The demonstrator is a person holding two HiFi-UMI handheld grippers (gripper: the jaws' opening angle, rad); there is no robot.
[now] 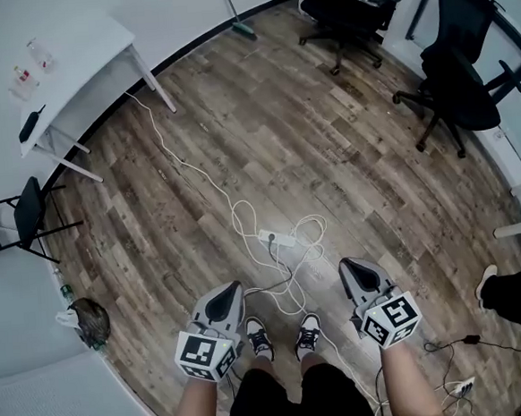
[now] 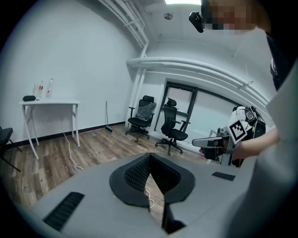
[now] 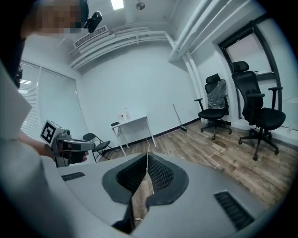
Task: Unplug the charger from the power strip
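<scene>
Charger (image 1: pixel 271 237) (small dark plug, too small to read well) sits in the strip (image 1: pixel 283 240) on the floor (image 1: pixel 346 151), just below frame centre in the head view, amid loops of white cables (image 1: pixel 243 217); shoes (image 1: pixel 258 337) lie below it. Left gripper (image 1: pixel 230 292) at lower left and right gripper (image 1: pixel 349 267) at lower right are both well apart from the strip; each has its jaws pressed together with nothing between them. Step in hand looks like the approach. To do it well: spread both sets of jaws before arrival; pin the strip body with one gripper; pinch the charger's body, not its cord; pull straight out of the socket so the light strip doesn't lift or slide; keep jaws out of the cable loops.
</scene>
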